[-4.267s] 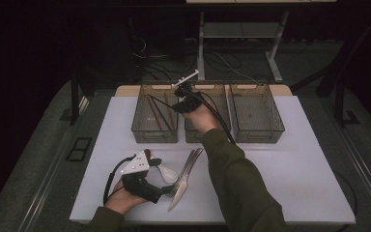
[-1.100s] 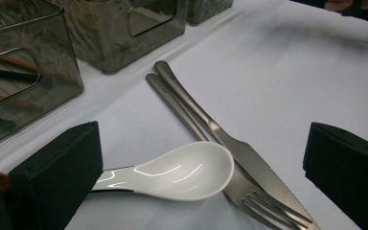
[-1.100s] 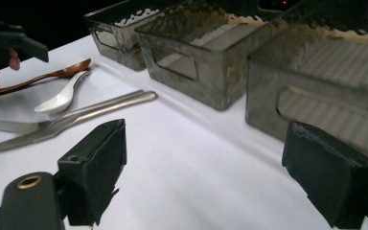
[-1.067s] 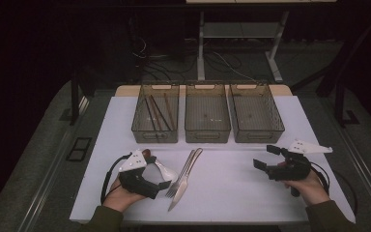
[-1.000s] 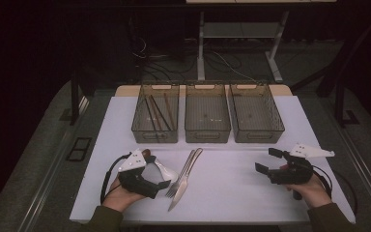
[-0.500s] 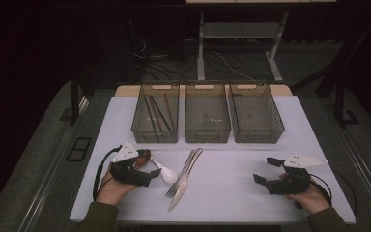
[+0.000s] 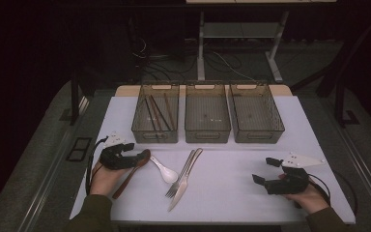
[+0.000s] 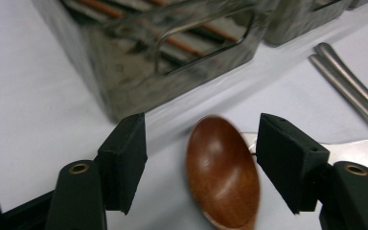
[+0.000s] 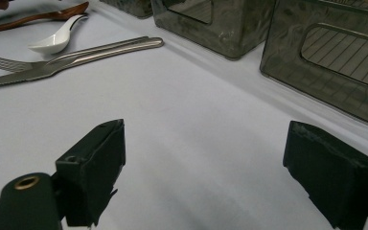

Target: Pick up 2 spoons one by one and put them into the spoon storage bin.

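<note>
A brown wooden spoon (image 7: 128, 175) lies at the near left of the white table (image 7: 232, 164), its bowl toward the bins. My left gripper (image 7: 136, 157) is down at that bowl. In the left gripper view the bowl (image 8: 223, 172) sits between the two black pads (image 8: 124, 160), with gaps on both sides; the jaws have just been closing. My right gripper (image 7: 263, 170) rests open over bare table at the near right, nothing between its pads (image 9: 100, 163).
A white spoon (image 7: 164, 170), a fork (image 7: 179, 176) and a knife (image 7: 188, 180) lie beside the wooden spoon. Three smoky bins stand along the back: the left one (image 7: 140, 131) holds chopsticks (image 7: 155, 112); the middle (image 7: 206, 135) and right (image 7: 257, 137) look bare.
My left gripper has slid left and away along the wooden spoon to its bowl, and its jaws have narrowed. The right hand, earlier at the middle bin, now rests at the near right.
</note>
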Demonstrator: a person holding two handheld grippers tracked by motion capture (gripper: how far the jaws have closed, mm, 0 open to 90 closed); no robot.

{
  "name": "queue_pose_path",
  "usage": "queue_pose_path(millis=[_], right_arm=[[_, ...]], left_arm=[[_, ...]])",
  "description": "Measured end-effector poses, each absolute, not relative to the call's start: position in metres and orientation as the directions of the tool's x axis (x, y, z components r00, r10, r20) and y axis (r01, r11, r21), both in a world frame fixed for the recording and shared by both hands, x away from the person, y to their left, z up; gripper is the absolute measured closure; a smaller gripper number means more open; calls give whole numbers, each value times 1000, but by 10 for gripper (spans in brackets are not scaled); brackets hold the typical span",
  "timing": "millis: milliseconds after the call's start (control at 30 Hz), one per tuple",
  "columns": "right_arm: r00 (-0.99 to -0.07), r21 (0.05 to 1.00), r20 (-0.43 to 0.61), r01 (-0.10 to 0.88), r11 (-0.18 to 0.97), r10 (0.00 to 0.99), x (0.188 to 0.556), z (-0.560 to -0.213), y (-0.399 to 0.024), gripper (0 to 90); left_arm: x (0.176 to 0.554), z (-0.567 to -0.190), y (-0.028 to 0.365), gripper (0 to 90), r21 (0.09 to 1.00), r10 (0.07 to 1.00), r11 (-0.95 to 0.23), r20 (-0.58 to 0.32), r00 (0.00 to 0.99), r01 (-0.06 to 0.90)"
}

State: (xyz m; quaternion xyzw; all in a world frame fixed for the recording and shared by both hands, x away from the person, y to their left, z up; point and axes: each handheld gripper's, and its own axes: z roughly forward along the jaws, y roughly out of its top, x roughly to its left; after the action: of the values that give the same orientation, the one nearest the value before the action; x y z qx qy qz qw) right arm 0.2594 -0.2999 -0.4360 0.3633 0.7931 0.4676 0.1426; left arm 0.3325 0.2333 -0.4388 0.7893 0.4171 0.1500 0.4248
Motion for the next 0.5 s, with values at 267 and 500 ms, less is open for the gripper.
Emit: queue_pose_path(millis=[267, 500], right_arm=[[-692, 846, 111, 443, 297, 714, 259, -436, -301, 145], [-693, 844, 104, 442, 306, 713, 259, -436, -301, 145]], left_arm=[[335, -446, 226, 363, 748, 782, -345, -106, 615, 567], [335, -449, 222, 401, 736, 780, -359, -100, 617, 573]])
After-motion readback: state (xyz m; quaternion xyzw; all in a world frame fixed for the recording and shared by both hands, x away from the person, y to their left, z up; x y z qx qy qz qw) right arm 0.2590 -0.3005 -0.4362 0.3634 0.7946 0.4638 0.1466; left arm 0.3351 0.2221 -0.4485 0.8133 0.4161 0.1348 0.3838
